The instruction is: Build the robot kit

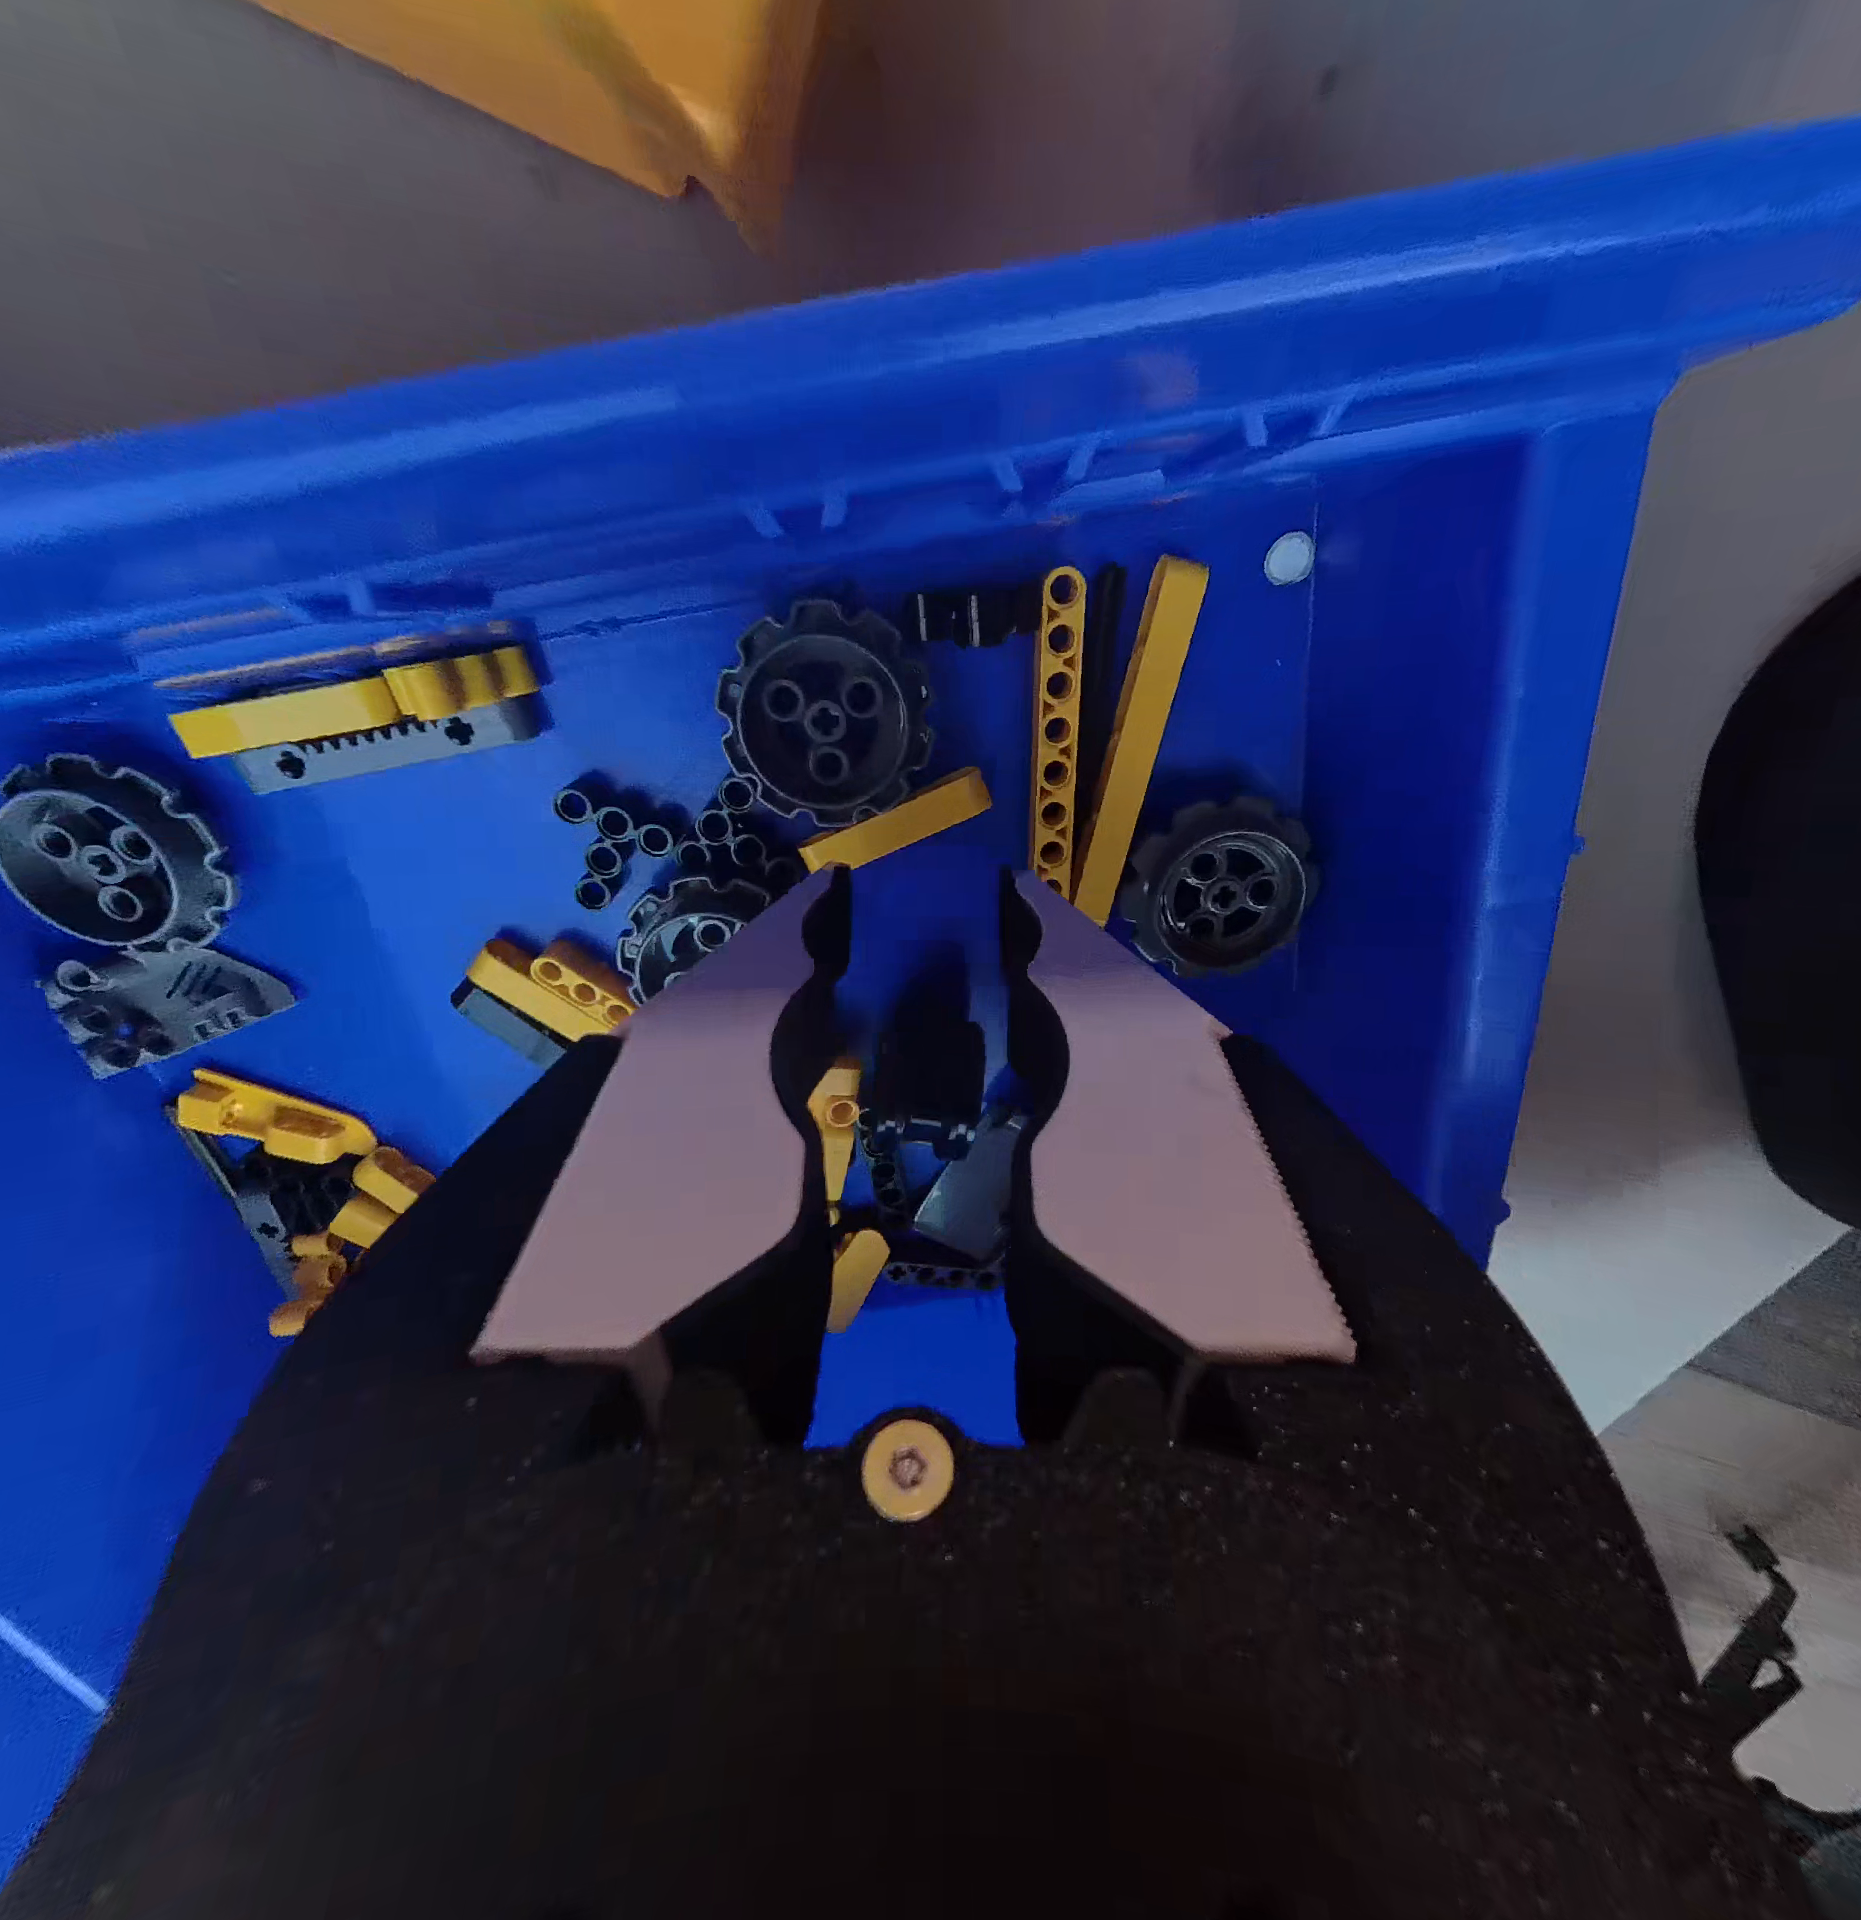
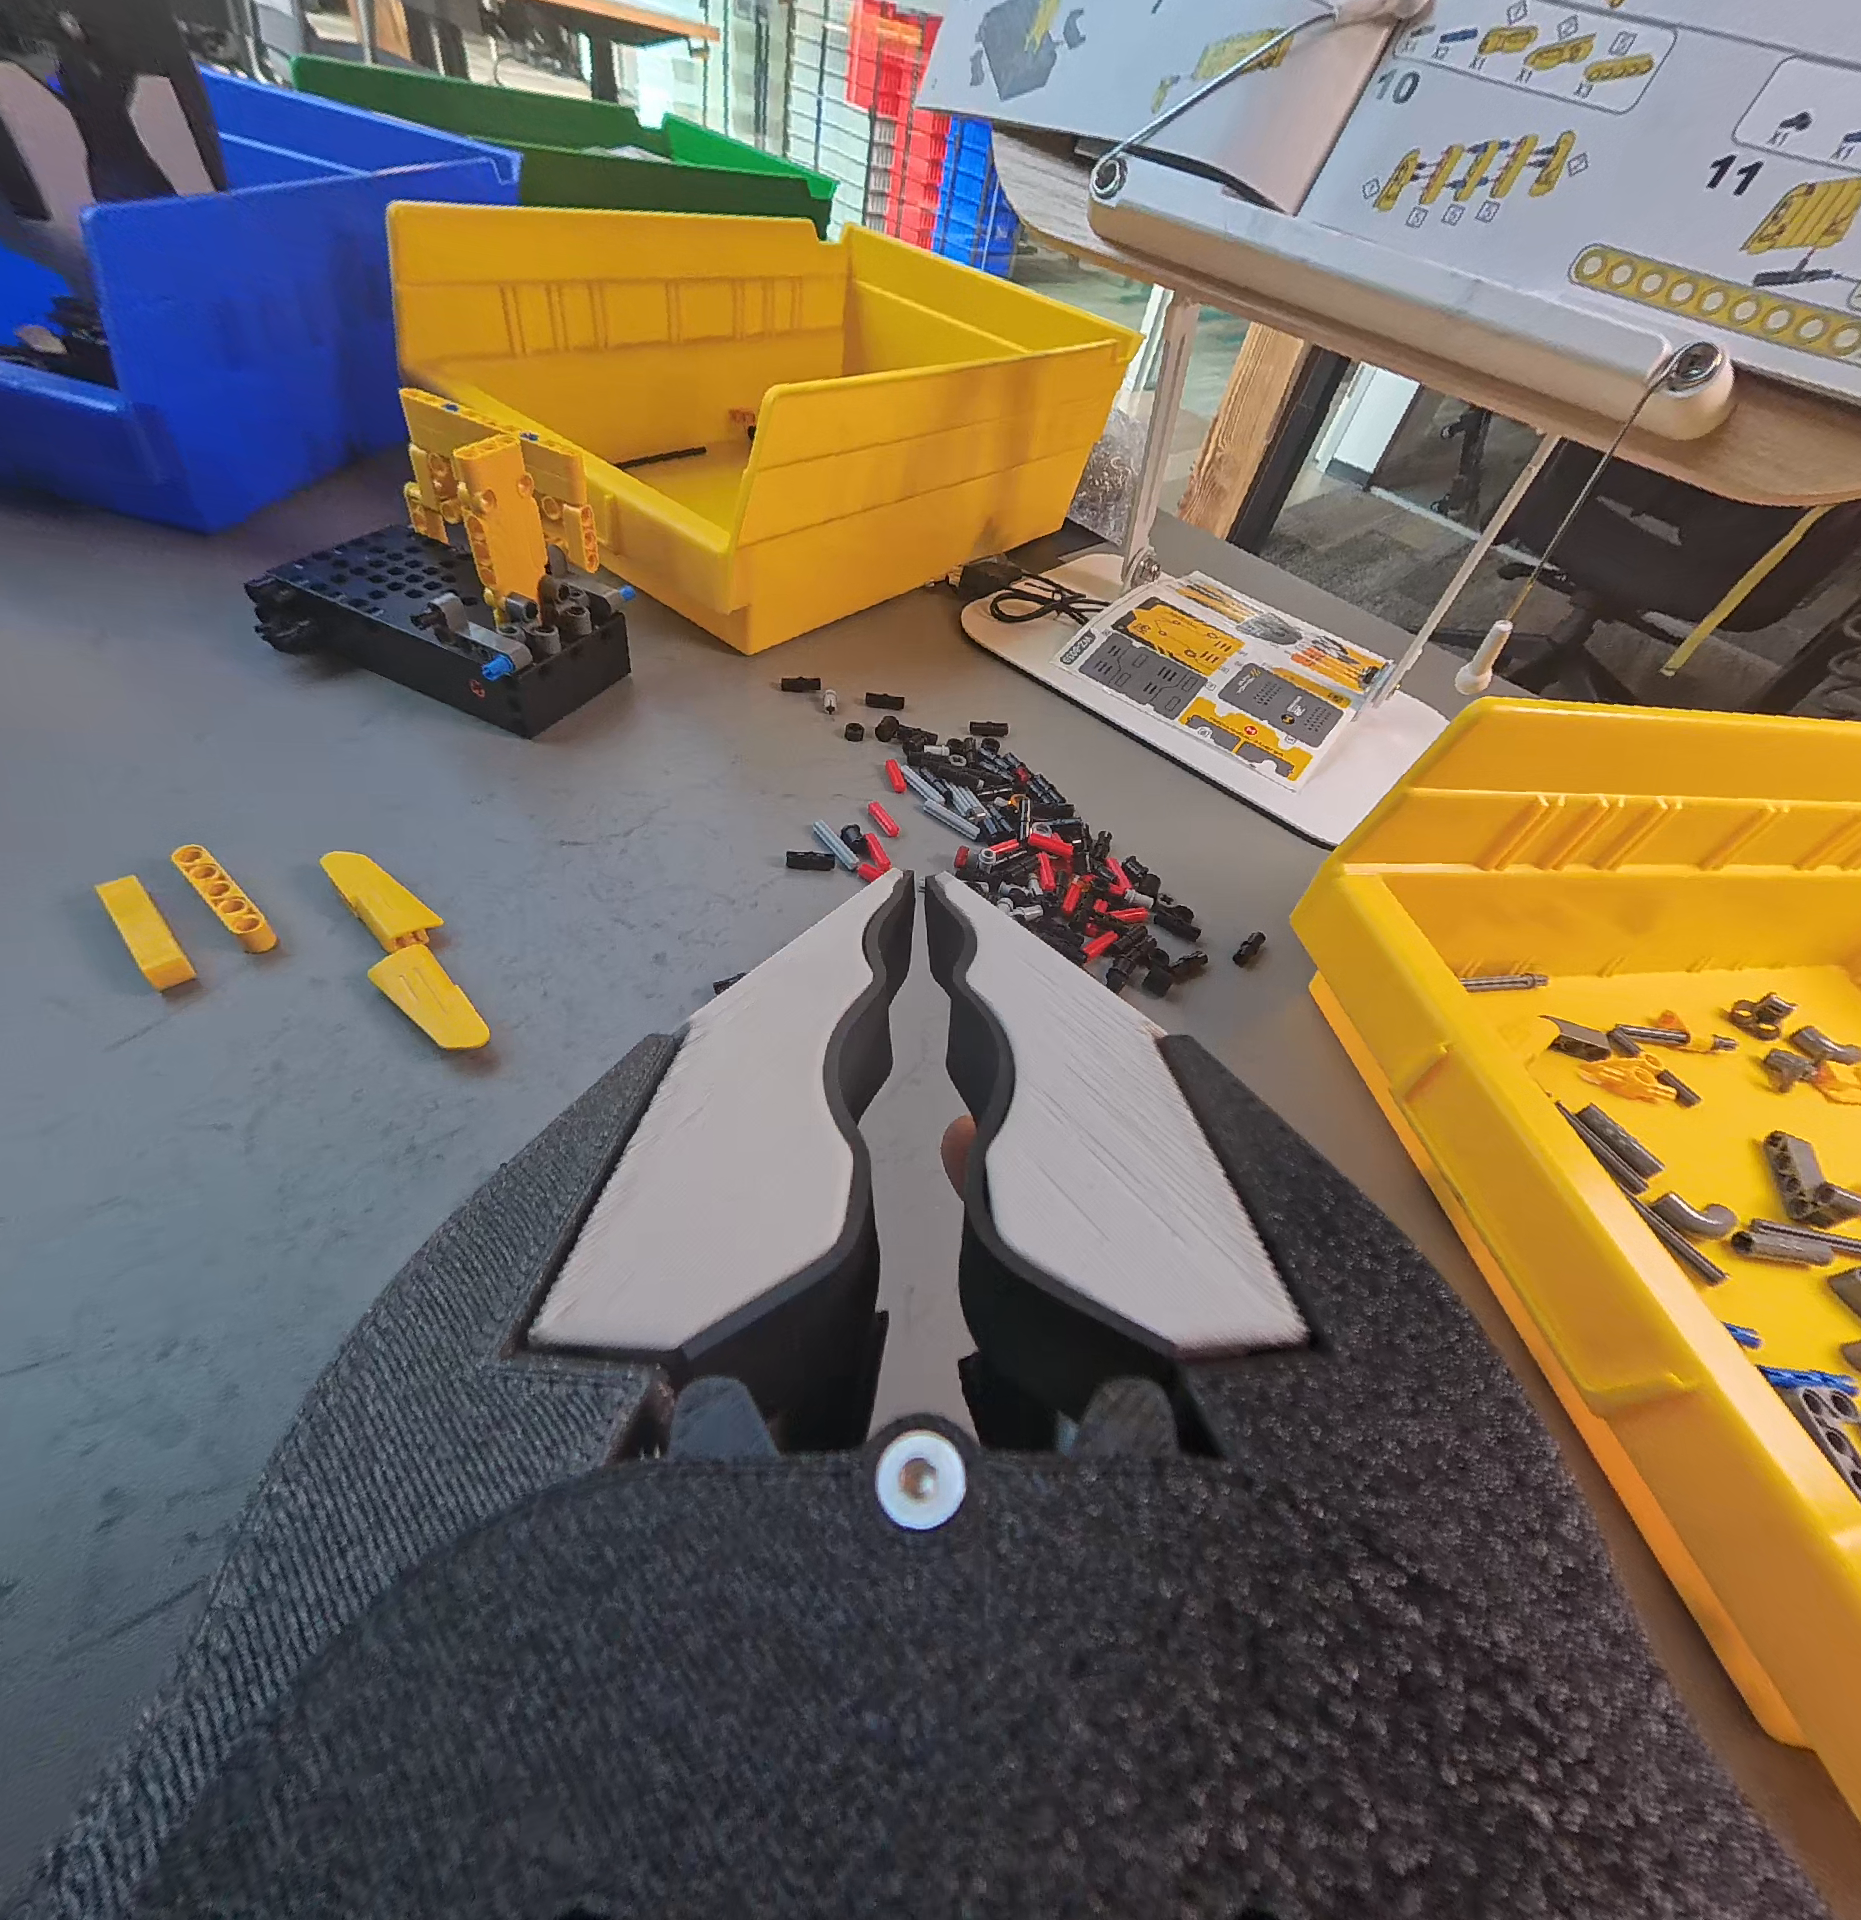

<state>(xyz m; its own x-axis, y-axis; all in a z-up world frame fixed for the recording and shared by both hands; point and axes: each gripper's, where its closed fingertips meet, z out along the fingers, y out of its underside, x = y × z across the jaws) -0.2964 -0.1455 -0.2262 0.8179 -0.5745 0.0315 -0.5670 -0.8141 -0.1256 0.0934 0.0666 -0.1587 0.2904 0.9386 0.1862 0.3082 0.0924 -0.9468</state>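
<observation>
A grey table (image 2: pixel 334 1195) carries bins in a workshop room with stacked crates behind. The left gripper (image 1: pixel 921 883), fingers apart and empty, hangs inside the blue bin (image 1: pixel 905 343) over black toothed wheels (image 1: pixel 824 712) and yellow beams (image 1: pixel 1059 727). The right gripper (image 2: pixel 919 881), fingers nearly together and holding nothing, sits just beside a pile of small pins (image 2: pixel 1051 862), with a half-built model (image 2: pixel 458 613) and yellow bins (image 2: pixel 1425 1039) around.
</observation>
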